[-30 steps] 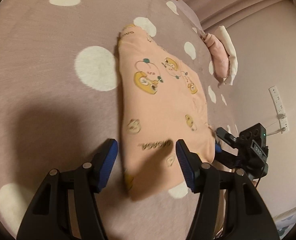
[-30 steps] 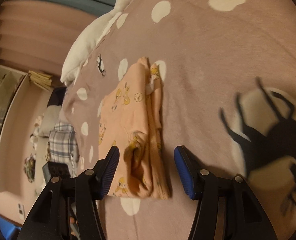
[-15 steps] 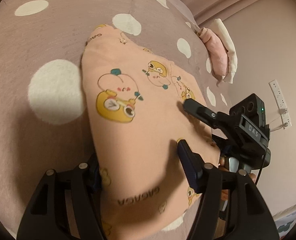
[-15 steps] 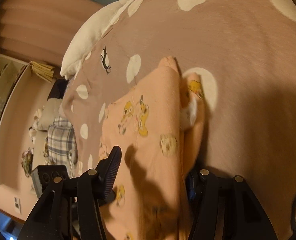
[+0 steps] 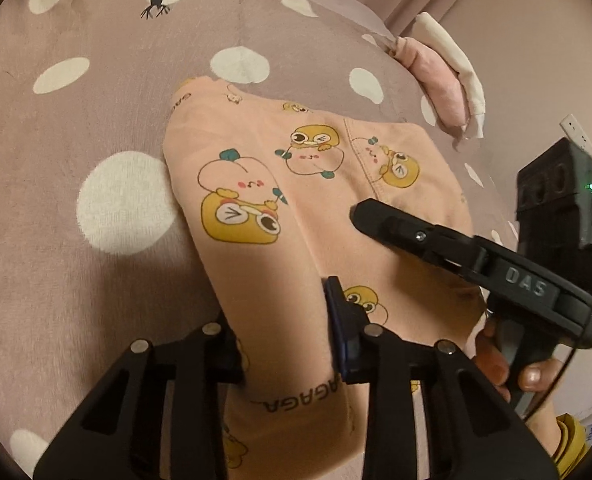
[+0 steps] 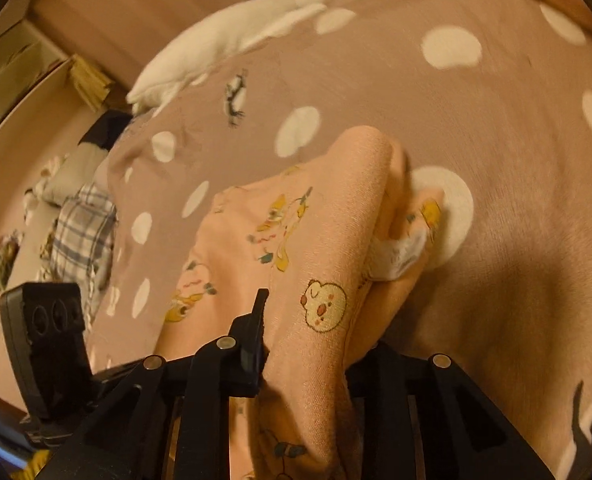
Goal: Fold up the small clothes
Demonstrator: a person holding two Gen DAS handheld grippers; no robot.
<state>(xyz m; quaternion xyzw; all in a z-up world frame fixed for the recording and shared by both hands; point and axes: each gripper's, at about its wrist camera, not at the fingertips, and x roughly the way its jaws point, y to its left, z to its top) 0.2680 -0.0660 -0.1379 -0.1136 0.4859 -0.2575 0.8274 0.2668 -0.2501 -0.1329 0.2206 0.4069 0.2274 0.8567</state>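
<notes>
Lying under both of your grippers, the polka-dot bedspread [image 5: 75, 264] gives a soft, yielding base. On it, the peach cartoon-print garment [image 5: 263, 248] is light, limp and layered, so keep hold of its near hem. The left gripper [image 5: 283, 344] and the right gripper [image 6: 316, 344] have just been closing and now clamp that hem. Beyond the jaws, a goose plush [image 6: 255, 20] and a pink pillow [image 5: 440, 88] lie well clear.
</notes>
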